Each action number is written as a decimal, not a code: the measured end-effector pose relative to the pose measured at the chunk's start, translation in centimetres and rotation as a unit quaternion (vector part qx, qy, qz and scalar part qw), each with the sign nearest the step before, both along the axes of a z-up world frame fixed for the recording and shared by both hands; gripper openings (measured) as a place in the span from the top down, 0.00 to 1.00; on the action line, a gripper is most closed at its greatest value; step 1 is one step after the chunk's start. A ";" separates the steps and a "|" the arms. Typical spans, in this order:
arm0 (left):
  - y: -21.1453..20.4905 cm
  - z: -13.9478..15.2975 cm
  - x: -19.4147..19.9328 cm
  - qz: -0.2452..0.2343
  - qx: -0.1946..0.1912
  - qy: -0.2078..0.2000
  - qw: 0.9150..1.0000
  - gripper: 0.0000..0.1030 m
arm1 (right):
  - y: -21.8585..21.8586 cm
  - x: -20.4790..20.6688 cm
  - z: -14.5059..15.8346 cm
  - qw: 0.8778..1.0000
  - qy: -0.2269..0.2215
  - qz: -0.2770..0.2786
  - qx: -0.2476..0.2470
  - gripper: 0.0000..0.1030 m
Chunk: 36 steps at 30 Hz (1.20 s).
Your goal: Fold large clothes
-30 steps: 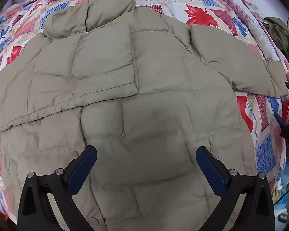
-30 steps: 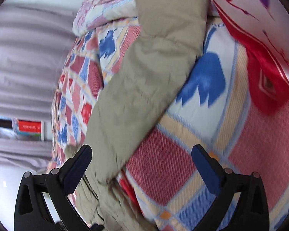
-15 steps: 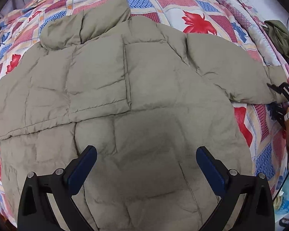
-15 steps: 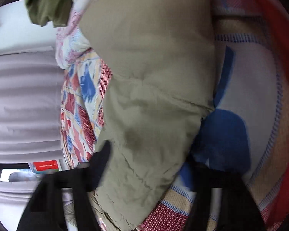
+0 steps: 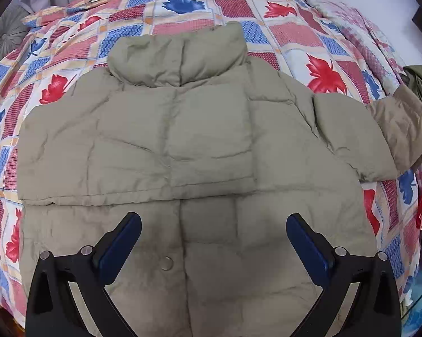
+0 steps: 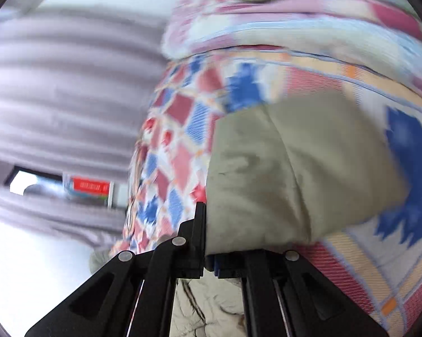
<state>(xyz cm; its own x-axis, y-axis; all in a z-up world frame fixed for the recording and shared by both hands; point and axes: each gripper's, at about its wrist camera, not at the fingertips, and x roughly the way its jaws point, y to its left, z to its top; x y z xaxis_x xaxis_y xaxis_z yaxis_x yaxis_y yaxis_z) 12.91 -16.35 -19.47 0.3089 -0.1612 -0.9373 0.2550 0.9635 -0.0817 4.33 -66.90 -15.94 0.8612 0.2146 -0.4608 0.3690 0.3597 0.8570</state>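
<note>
A khaki puffer jacket [image 5: 205,146] lies flat on the patchwork quilt [image 5: 183,19], collar at the far side, its left sleeve folded across the chest. My left gripper [image 5: 213,236] hovers open above the jacket's lower front, nothing between its blue pads. The right sleeve [image 5: 402,129] is lifted at the right edge, its cuff end turned up. In the right wrist view my right gripper [image 6: 208,255] is shut on the sleeve cuff [image 6: 289,168], the khaki fabric bulging out just past the closed fingers.
A dark green garment [image 5: 420,81] lies at the quilt's right edge. Grey curtains [image 6: 65,90] hang beyond the bed, with a red-and-white box [image 6: 90,188] by them. A round grey cushion [image 5: 6,33] sits at the far left.
The right gripper closed on the sleeve cuff and lifted it off the quilt. The left gripper pulled back and up, so more of the jacket and collar shows.
</note>
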 end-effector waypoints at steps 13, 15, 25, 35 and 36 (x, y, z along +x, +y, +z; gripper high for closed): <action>11.2 1.0 3.5 0.078 -0.013 -0.035 0.996 0.00 | 28.5 9.6 4.3 0.922 0.006 0.303 -0.240 0.95; 13.1 0.8 3.8 0.088 -0.014 -0.038 0.995 0.00 | 32.0 9.6 2.3 0.913 0.021 0.330 -0.241 0.95; 16.7 -1.6 4.6 0.084 -0.021 -0.022 0.996 0.00 | 36.1 10.5 -9.4 0.919 0.161 0.315 -0.172 0.95; 16.7 -1.0 6.3 0.069 -0.051 -0.027 0.996 0.00 | 32.7 7.3 -5.2 0.949 0.133 0.244 -0.151 0.37; 16.8 -1.0 6.5 0.069 -0.054 -0.026 0.996 0.00 | 31.9 7.1 -4.9 0.954 0.133 0.226 -0.144 0.37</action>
<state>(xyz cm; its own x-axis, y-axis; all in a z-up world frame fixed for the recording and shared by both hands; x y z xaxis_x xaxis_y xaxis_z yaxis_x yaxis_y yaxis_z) 19.41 0.47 -20.42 0.3829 -0.2125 -0.8990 0.1272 0.9760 -0.1766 11.39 -35.05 -20.83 0.5545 0.3674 -0.7467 0.3110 0.7408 0.5954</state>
